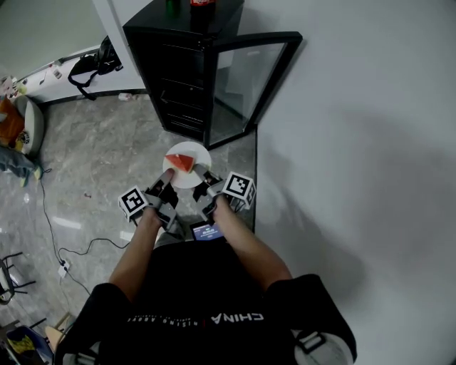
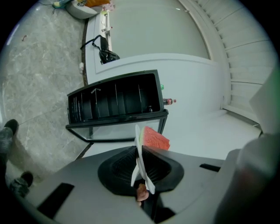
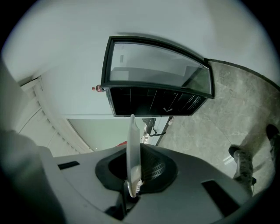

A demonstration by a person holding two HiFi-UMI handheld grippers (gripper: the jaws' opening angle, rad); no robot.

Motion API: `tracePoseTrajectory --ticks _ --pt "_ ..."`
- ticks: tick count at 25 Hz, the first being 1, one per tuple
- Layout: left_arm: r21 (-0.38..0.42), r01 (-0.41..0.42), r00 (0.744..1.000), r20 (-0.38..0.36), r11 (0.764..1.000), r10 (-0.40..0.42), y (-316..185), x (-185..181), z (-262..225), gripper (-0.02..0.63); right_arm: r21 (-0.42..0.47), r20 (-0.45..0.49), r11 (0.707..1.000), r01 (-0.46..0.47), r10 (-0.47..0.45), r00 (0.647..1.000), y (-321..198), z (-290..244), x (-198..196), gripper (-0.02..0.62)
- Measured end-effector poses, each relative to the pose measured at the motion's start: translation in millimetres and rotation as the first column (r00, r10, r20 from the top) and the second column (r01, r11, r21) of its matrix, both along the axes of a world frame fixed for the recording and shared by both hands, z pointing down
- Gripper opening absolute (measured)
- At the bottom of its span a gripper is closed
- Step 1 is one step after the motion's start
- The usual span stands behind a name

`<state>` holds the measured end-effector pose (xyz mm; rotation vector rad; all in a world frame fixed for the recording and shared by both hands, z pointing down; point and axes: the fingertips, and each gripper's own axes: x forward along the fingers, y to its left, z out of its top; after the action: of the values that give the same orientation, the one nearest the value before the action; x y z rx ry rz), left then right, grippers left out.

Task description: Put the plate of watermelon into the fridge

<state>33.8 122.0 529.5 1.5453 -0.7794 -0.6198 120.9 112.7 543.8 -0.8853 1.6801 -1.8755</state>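
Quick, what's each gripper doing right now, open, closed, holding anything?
Left gripper: jaws closed on the plate rim.
Right gripper: jaws closed on the same plate, opposite rim.

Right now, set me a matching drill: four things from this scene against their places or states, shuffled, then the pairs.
1 plate
2 watermelon
3 fridge door
4 bottle

A on top of the fridge
B swung open
C gripped by the left gripper and the right gripper
D lying on the plate

Pairs: 1-C, 2-D, 3-B, 4-A
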Motion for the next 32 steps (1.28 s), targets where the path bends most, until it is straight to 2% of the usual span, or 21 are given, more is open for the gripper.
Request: tracePoseTrajectory --ticks 5,10,18,24,32 --pt "0.031 -0.072 0.997 0.031 0.997 0.072 -38 -21 3 0.037 -0.002 -0.016 0.999 -0.039 0.038 0.999 -32 4 -22 0.026" --pt "0.029 -0.112 0.994 -0.007 0.993 0.112 -65 -41 2 0.037 0.008 -0.040 0.997 -0.076 0.076 0.996 -57 1 -42 0.026" --pt "0.043 -0.179 0.984 -0.013 0.983 0.180 -97 -84 -3 0.037 0.017 -0.039 0.989 -0.145 0.145 0.989 -82 -1 -85 0.026" --pt "0.027 -0.199 0.979 -0.038 0.980 0.200 -109 -98 2 0.037 0.012 -0.047 0.984 -0.177 0.177 0.983 -92 3 -99 0.025" --pt "0.010 -0.189 0.981 -0.050 0.982 0.189 -128 -103 13 0.037 -0.018 -0.047 0.986 -0.167 0.166 0.985 -111 14 -104 0.026"
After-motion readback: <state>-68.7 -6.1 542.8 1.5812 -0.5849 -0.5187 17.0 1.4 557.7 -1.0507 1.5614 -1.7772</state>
